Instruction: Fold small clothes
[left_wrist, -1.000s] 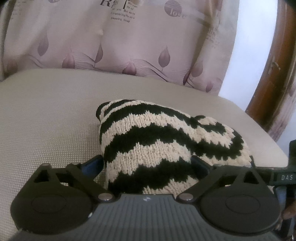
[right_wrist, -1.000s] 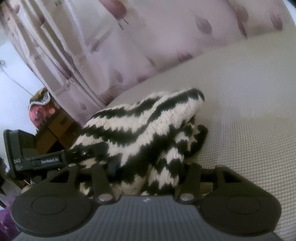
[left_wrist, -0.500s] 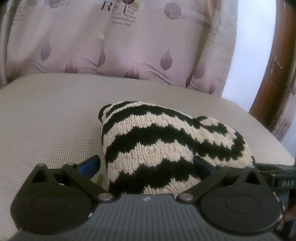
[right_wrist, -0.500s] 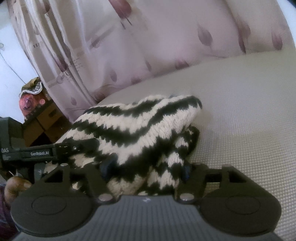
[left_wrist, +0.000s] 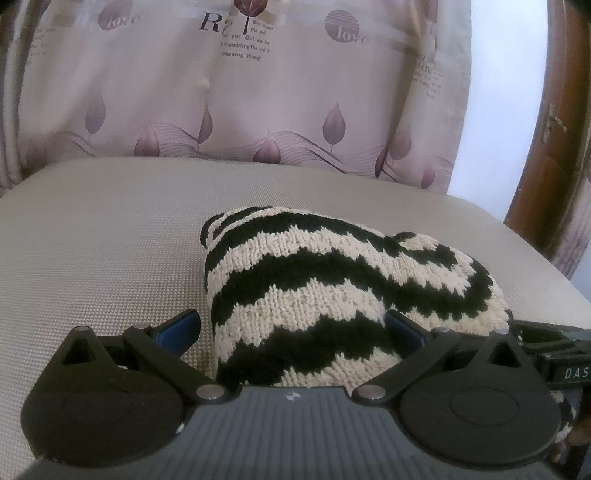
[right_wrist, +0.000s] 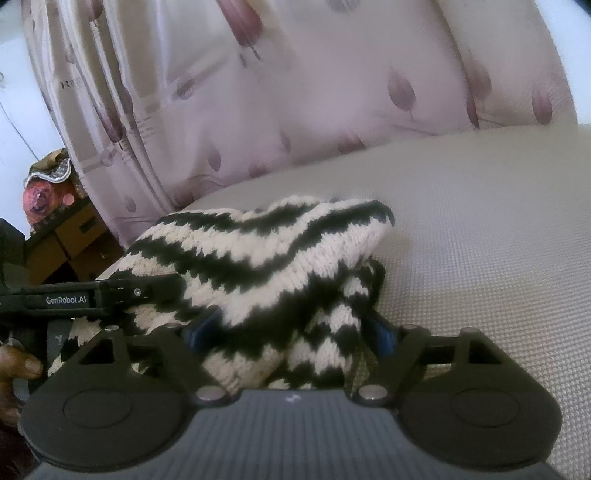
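One striped knit (left_wrist: 332, 295) — bunched, no clear axis

Bare cushion (left_wrist: 92, 258) left of knit bundle (left_wrist: 332, 280) free; curtain (left_wrist: 258, 103) blocks beyond.

The knitted garment (left_wrist: 325, 291) was cream with black zigzag stripes. It lay on a beige, finely woven cushion (left_wrist: 103, 251). The curtain (left_wrist: 229, 96) behind was pale pink with mauve leaf shapes and dark lettering. Each hand-held gripper was black with blue pads (left_wrist: 181, 326).
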